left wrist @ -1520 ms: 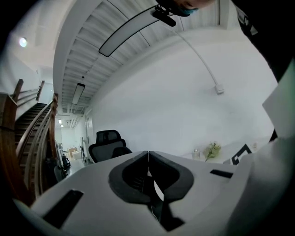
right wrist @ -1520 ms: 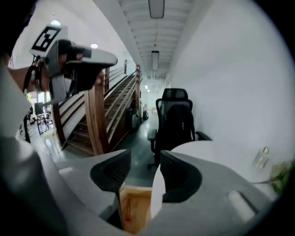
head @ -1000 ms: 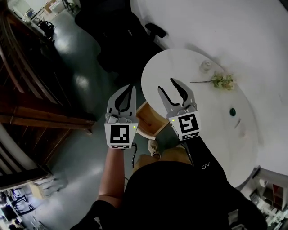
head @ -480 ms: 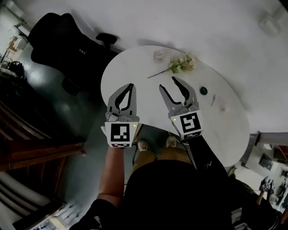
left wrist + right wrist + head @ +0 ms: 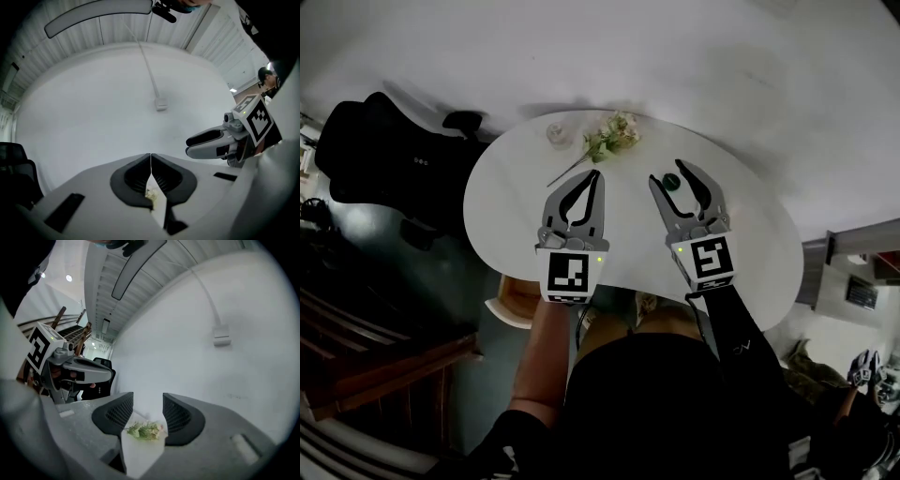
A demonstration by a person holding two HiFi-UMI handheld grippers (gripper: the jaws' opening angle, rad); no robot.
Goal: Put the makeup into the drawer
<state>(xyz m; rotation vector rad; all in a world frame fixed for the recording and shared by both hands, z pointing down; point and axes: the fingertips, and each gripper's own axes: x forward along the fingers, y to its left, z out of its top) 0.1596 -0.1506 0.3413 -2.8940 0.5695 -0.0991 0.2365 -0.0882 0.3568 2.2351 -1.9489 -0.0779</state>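
Over the middle of the head view, a white table [image 5: 516, 202] lies under both grippers, which the person holds side by side and about level. At the left, the left gripper [image 5: 593, 178] has its jaws together, and its own view confirms this: the two tips meet in a thin line with nothing between them. At the right, the right gripper [image 5: 670, 172] has its jaws apart. A dark green round item [image 5: 671, 182], probably the makeup, lies on the table, and in the head view it shows just in the gap between these jaws. The right gripper view shows no contact with it; between the pads only the tabletop and a flower sprig [image 5: 609, 141] further away are visible. The sprig lies near the upper edge of the table, and a small clear jar [image 5: 555, 133] stands just left of it. A wooden drawer [image 5: 508, 305] stands open at the lower left edge of the table, partly under it and well apart from the green item. A black office chair [image 5: 384, 159] stands at the upper left of the frame.
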